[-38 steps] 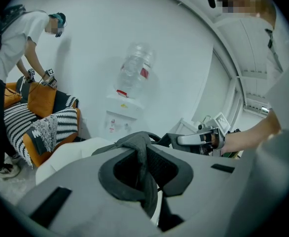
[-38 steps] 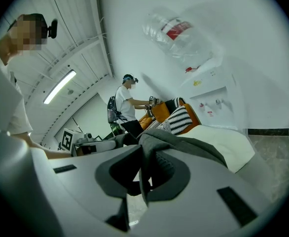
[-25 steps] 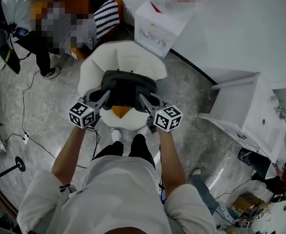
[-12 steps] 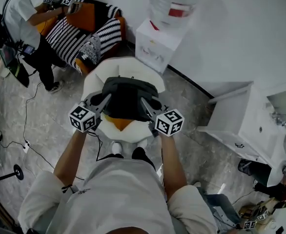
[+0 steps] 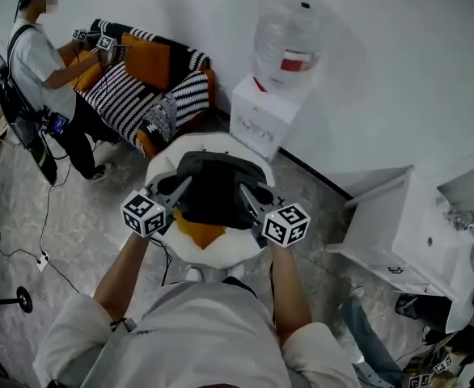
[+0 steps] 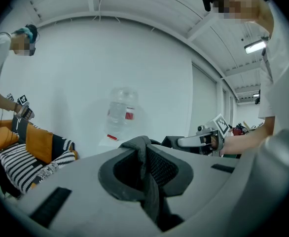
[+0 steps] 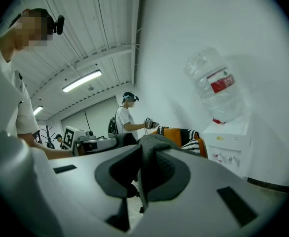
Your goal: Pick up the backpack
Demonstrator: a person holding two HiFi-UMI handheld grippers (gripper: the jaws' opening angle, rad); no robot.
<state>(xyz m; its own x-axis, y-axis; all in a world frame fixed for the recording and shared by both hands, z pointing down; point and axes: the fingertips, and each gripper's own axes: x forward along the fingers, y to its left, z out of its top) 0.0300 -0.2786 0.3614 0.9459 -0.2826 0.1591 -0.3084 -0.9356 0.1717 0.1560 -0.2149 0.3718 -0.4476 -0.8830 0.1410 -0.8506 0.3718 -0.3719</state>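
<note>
— Which step is this?

— The lift. The left gripper [image 5: 175, 191] and the right gripper [image 5: 245, 199] each have their jaws pinched tight on a grey strap [image 6: 145, 181] of the dark backpack [image 5: 214, 186]. It hangs between them over the white chair [image 5: 166, 157] and its orange cushion [image 5: 196, 231], seemingly off the seat.

— What does the next move call for?

— Likely an even rise on both sides with the grip kept firm, so that neither strap slips.

— Which way does it point?

— Top end up towards the head view, by the look of it. Its long axis hangs down and its width runs from gripper to gripper.
</note>
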